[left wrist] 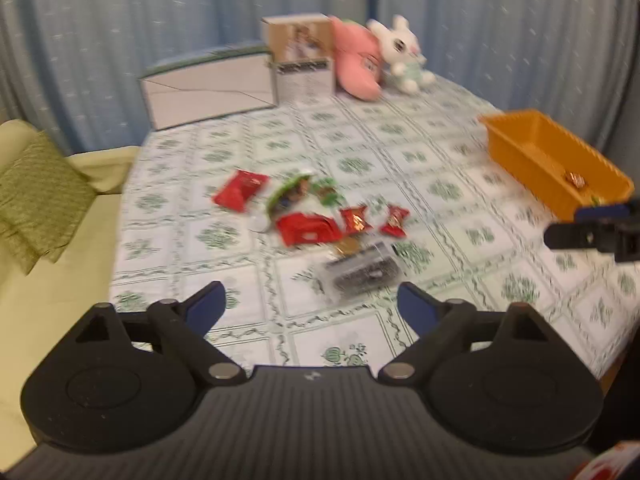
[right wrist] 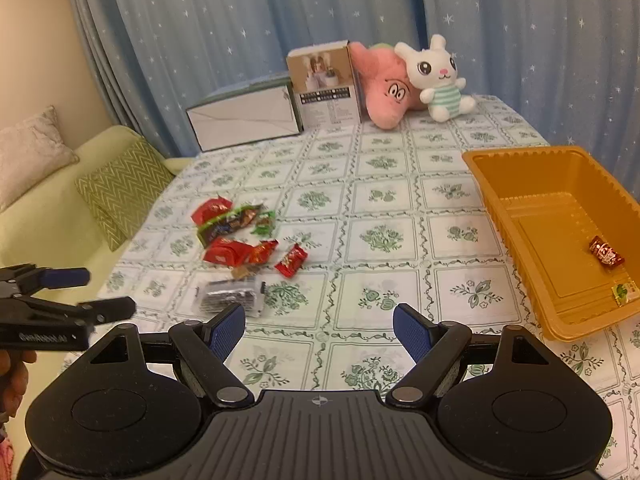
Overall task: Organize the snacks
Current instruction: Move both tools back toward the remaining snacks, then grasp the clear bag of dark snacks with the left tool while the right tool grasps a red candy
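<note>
A pile of snack packets [left wrist: 308, 208] lies on the tablecloth: red packets, a green packet [left wrist: 289, 194] and a clear silver-dark pack [left wrist: 362, 274] nearest my left gripper [left wrist: 312, 306], which is open and empty just short of it. The pile also shows in the right wrist view [right wrist: 244, 240]. An orange tray [right wrist: 532, 216] stands at the right and holds a red-brown candy [right wrist: 606, 256] and a small green-labelled packet [right wrist: 624, 292]. My right gripper [right wrist: 318, 326] is open and empty above the cloth, left of the tray. The left gripper appears at the left in the right wrist view [right wrist: 80, 292].
At the back of the table stand a white box [right wrist: 244, 118], a brown-and-white carton [right wrist: 324, 84], a pink plush [right wrist: 384, 88] and a white rabbit plush [right wrist: 440, 76]. A pale sofa with a green cushion [right wrist: 120, 188] lies left of the table. Blue curtains hang behind.
</note>
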`<action>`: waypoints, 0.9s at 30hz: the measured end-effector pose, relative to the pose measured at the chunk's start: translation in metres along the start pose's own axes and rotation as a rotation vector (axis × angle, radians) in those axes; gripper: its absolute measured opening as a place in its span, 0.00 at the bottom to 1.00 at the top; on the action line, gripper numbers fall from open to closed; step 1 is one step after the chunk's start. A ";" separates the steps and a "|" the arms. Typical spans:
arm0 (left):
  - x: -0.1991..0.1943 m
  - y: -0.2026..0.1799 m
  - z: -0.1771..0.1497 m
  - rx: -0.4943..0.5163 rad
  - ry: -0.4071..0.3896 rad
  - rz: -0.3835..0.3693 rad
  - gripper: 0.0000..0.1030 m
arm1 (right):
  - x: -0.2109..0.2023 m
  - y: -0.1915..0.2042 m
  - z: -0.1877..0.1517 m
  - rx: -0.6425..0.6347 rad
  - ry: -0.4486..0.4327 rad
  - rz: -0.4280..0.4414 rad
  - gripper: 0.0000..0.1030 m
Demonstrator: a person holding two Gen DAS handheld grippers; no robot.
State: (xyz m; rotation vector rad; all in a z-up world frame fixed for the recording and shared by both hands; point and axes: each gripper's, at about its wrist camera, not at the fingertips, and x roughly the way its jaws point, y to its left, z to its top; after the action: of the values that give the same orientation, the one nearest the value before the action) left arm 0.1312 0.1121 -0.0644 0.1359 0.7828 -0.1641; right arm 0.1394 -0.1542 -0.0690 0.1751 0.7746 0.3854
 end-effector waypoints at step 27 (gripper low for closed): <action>0.124 -0.022 0.016 0.311 0.179 -0.244 0.43 | 0.088 -0.022 -0.003 0.032 0.093 -0.025 0.78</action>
State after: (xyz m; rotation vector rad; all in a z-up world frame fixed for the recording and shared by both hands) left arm 0.2246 0.0761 -0.1427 0.3533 0.9481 -0.5106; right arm 0.2005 -0.1389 -0.1341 0.1784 0.8746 0.3591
